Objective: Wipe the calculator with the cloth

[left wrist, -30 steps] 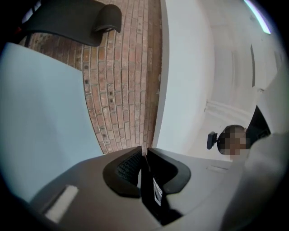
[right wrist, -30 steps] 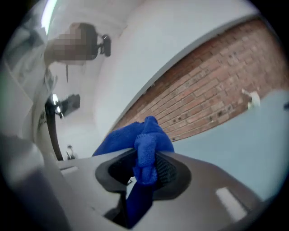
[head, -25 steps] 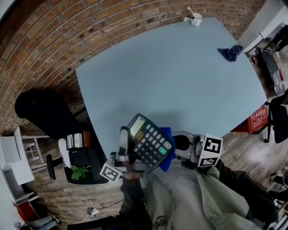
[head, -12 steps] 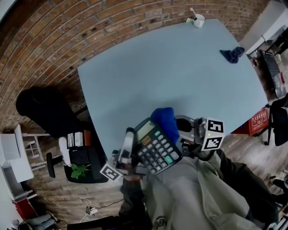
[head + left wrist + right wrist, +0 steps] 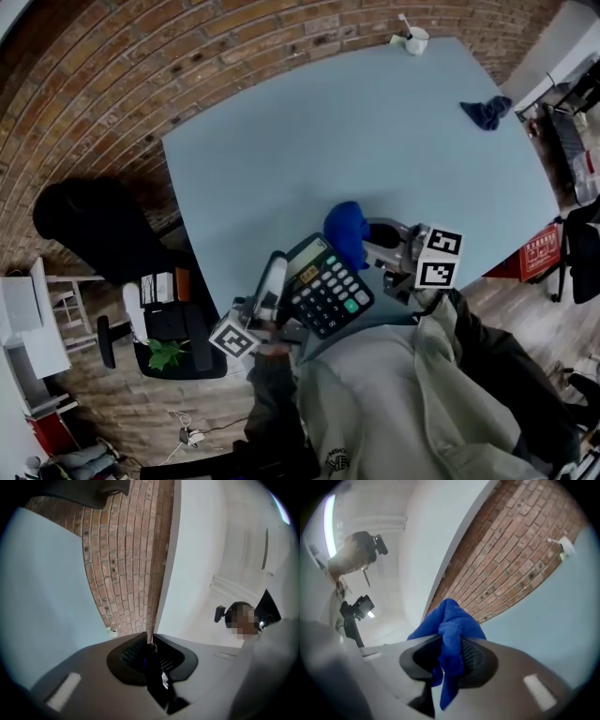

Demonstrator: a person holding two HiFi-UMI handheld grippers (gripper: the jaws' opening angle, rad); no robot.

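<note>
Over the blue surface, my left fingers clamp the calculator. My right fingers pinch the cloth against its display end. Wiping is probably under way, not finished.

A pale blue table stands against a brick wall. A white cup with a thin stick in it sits at the table's far corner, and a crumpled dark blue rag lies near the far right edge (well apart from the cup). Left of the table are a bulky black shape, possibly a chair, a small green plant and white shelving. A red box rests by the wood floor at right.
</note>
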